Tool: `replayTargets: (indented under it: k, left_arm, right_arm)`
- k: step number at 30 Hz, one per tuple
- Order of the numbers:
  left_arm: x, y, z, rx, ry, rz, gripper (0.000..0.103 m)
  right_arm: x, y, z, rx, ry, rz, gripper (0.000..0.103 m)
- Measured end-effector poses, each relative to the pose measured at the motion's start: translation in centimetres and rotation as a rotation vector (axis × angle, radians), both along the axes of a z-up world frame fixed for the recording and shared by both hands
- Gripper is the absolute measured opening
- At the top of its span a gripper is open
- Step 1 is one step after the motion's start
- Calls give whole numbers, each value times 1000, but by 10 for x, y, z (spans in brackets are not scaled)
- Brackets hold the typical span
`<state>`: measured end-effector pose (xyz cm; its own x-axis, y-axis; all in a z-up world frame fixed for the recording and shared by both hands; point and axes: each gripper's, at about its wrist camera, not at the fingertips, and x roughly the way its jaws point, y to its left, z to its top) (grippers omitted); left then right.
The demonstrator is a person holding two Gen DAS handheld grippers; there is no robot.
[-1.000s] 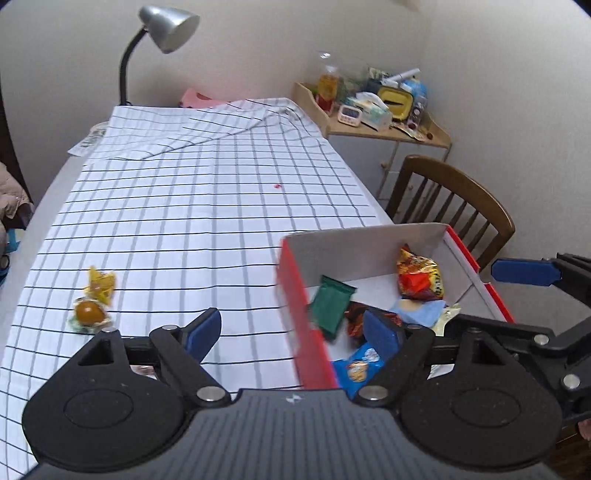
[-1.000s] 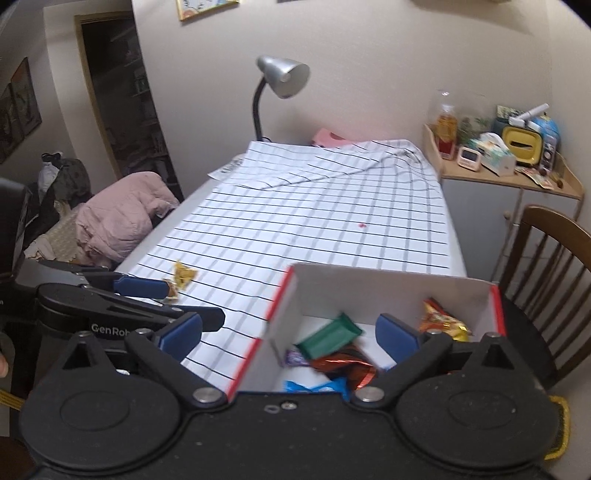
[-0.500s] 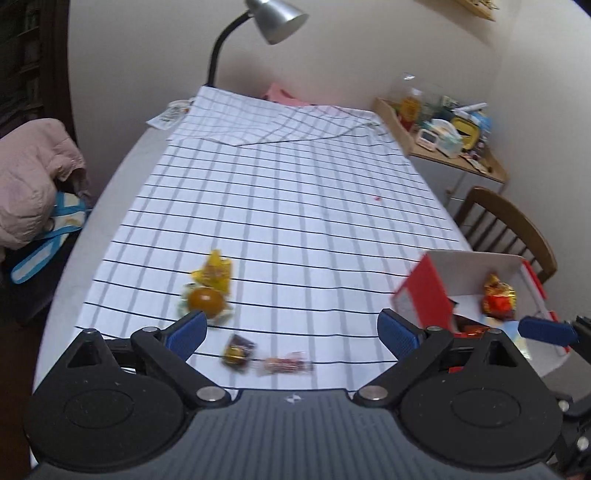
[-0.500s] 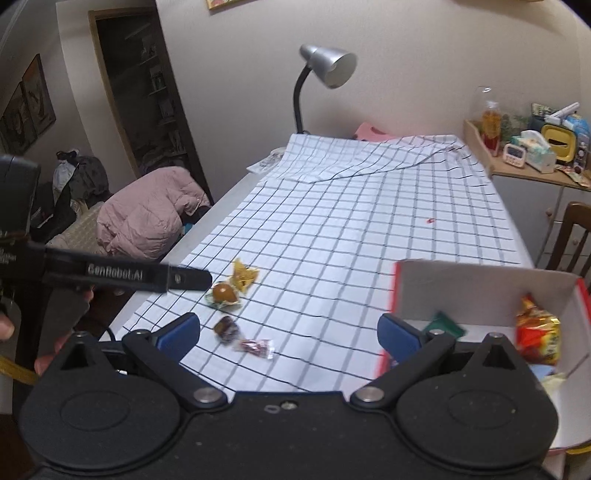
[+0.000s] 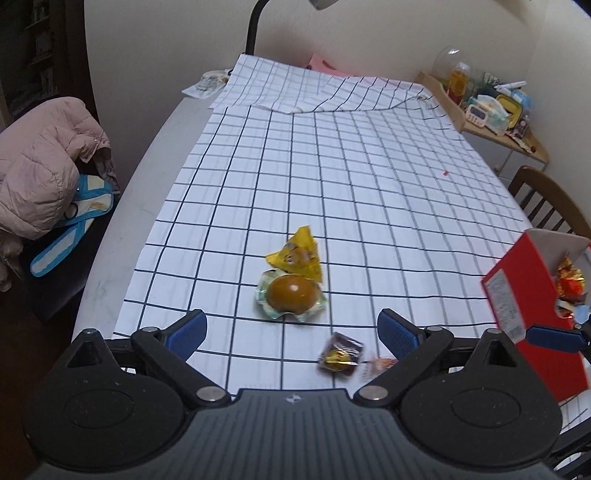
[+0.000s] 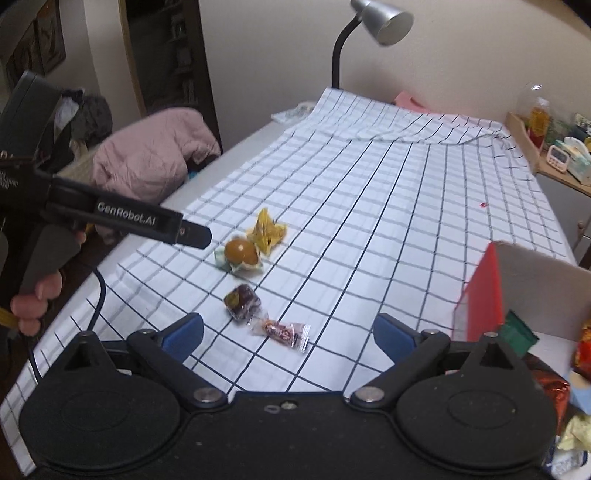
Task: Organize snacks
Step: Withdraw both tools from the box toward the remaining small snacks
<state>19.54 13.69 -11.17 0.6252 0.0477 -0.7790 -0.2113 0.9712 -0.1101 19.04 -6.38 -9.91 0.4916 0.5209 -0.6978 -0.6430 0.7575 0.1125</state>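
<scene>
Four loose snacks lie on the checked cloth: a yellow triangular packet point(image 5: 297, 254) point(image 6: 267, 230), a round brown snack in a crinkled wrapper point(image 5: 291, 295) point(image 6: 242, 253), a dark wrapped chocolate point(image 5: 341, 354) point(image 6: 242, 301) and a clear-wrapped candy point(image 6: 282, 330). My left gripper point(image 5: 291, 328) stands wide open just short of the brown snack, holding nothing. My right gripper point(image 6: 288, 332) hovers over the candy with its jaws closing, and nothing is pressed between them. The red box point(image 5: 517, 306) point(image 6: 484, 295) at the right holds several snacks.
A pink jacket point(image 5: 40, 173) lies on a chair beyond the table's left edge. A desk lamp point(image 6: 380, 22) stands at the far end, with a cluttered wooden shelf point(image 5: 491, 107) and a wooden chair point(image 5: 546, 199) to the right. A hand point(image 6: 33, 299) grips the left tool's handle.
Both grippers have swung left from above the red box to the loose snacks and come lower. The left jaws have spread wider. The snacks now look closer and larger.
</scene>
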Motion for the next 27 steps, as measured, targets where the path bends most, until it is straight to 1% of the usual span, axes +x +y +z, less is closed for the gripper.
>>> replayTargets:
  k: [4,5,6,9,11,15,17,19,22,23,25,27]
  left_arm:
    - [13,5,-16,16,20,1,99]
    - [16,5,-20,19,25,-1,99]
    - [20,6,-23,22,30,-2,99]
    - [30,8,-34,20,45,-3,99]
    - [37,8,-40,23,51,-5,99]
    - [50,8,-51,24,68,-11,99]
    - [56,9,-56,16,79,-15,99]
    - [61,10,-61,6,90,-17,99]
    - [68,10,-64,-2,93,-21,98]
    - [70,10,-65,-1,93,-25,98]
    - [74,10,-68,-5,100,-28,93]
    - [78,11,-71,-16,114,-28,86]
  right_arm:
    - [12,14,-21,-51,27,16,89]
    - [14,17,-25,-62,32,21,89]
    - [17,21,-30,-74,34,27,89]
    - [22,29,-41,-110,18,57,85]
    - [26,36,-48,-133,16,82,78]
    - [32,47,-59,-172,6,154,71]
    - [34,53,-63,-191,0,188,64]
    - [36,58,-66,-206,-13,216,60]
    - [40,62,-67,-206,-18,243,57]
    - [41,63,-68,-208,-15,249,55]
    - [42,63,-71,-209,-11,268,51]
    - [41,63,-71,-206,-11,280,49]
